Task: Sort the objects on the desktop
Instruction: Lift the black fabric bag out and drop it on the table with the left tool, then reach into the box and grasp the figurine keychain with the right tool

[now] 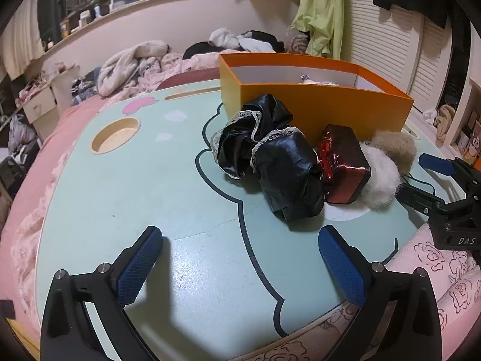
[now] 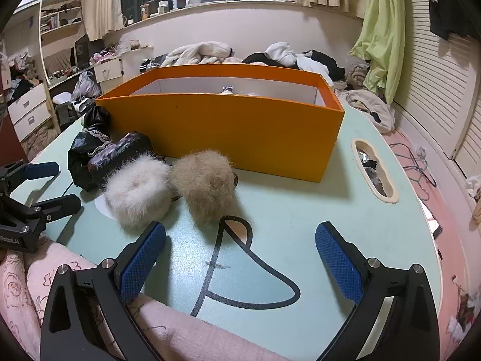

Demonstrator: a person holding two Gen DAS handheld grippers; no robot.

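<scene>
Both the left gripper (image 1: 240, 258) and right gripper (image 2: 240, 255) hover spread wide and empty over the mint lap table (image 1: 168, 186), where fluffy scrunchies (image 2: 168, 188) lie before the orange box (image 2: 228, 129), cluttered bedding (image 1: 135, 66) beyond.

Each claw (image 1: 240, 266) (image 2: 240, 263) is black with blue textured pads (image 1: 136, 266), silver screws and white "DAS" lettering.

The left camera sits low at the table's (image 1: 126, 186) near edge, looking across and to the right. The right camera looks straight ahead. Both see the orange box (image 1: 324, 108) (image 2: 228, 138) and fluffy balls (image 2: 136, 191) close by.
</scene>
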